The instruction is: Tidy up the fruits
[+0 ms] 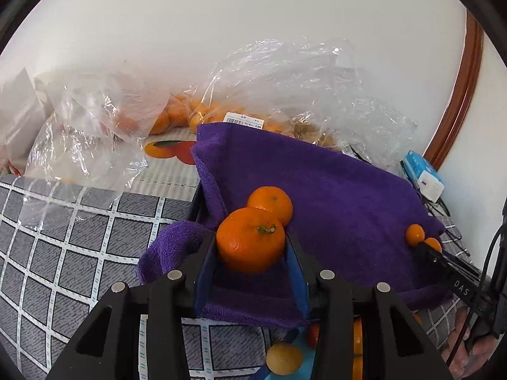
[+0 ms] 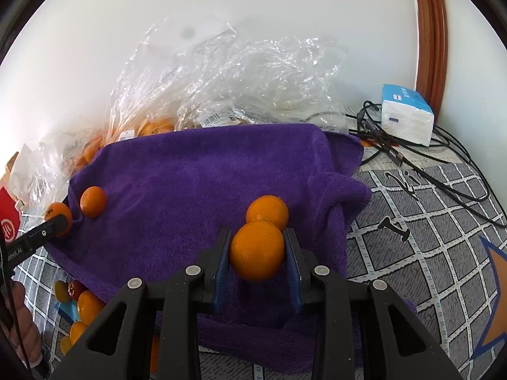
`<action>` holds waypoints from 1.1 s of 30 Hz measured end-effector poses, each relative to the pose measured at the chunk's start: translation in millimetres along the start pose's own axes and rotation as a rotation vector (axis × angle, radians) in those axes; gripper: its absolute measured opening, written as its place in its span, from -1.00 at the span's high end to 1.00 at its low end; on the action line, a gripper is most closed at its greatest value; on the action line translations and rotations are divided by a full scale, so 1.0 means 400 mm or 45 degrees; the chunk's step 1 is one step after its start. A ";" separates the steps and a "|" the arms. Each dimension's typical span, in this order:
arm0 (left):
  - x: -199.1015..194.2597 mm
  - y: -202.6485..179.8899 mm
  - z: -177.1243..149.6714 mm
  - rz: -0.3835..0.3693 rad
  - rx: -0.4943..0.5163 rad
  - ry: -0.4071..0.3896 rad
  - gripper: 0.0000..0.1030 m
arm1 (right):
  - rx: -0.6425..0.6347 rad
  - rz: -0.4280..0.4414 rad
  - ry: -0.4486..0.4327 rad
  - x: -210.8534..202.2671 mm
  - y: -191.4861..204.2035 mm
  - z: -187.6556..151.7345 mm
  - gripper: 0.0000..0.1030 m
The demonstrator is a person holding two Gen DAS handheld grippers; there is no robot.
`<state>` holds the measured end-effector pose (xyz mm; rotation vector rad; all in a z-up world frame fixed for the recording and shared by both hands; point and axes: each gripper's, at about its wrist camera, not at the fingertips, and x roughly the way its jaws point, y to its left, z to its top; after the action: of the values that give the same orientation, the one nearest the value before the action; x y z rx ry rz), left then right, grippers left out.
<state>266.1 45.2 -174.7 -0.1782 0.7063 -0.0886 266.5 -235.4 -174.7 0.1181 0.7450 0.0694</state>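
Observation:
A purple towel is draped over a raised support on the table. My left gripper is shut on a stemmed mandarin, just above the towel's left part. A second mandarin rests on the towel right behind it. My right gripper is shut on a small smooth orange over the towel's right part, with another small orange lying just beyond. Each gripper also shows in the other's view: the left gripper at the far left, the right gripper at the far right.
Crumpled clear plastic bags with more oranges lie against the wall behind the towel. A tissue pack and black cables sit at the right. Several loose fruits lie below the towel's near-left edge on the checked tablecloth.

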 end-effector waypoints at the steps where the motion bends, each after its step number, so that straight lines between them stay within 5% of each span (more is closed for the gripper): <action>1: 0.000 -0.004 -0.001 0.011 0.011 -0.001 0.21 | -0.002 -0.001 0.012 0.004 0.001 0.000 0.38; 21: 0.003 -0.017 -0.005 0.059 0.076 0.010 0.21 | -0.056 -0.037 0.050 0.020 0.021 -0.005 0.34; 26: 0.005 -0.018 -0.003 0.060 0.086 0.011 0.21 | -0.082 -0.036 0.043 0.012 0.029 -0.010 0.04; 28: 0.005 -0.017 -0.003 0.058 0.086 0.011 0.21 | -0.087 -0.060 0.018 0.001 0.033 -0.012 -0.25; 31: 0.004 -0.019 -0.001 0.057 0.084 0.012 0.18 | -0.070 -0.059 -0.020 -0.014 0.028 -0.011 -0.36; 33: -0.004 -0.018 0.000 0.046 0.075 0.000 -0.01 | -0.051 -0.074 -0.033 -0.020 0.022 -0.009 -0.40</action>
<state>264.8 38.6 -172.2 -0.1088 0.7055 -0.0748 258.1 -227.3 -170.9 0.0586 0.7203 0.0274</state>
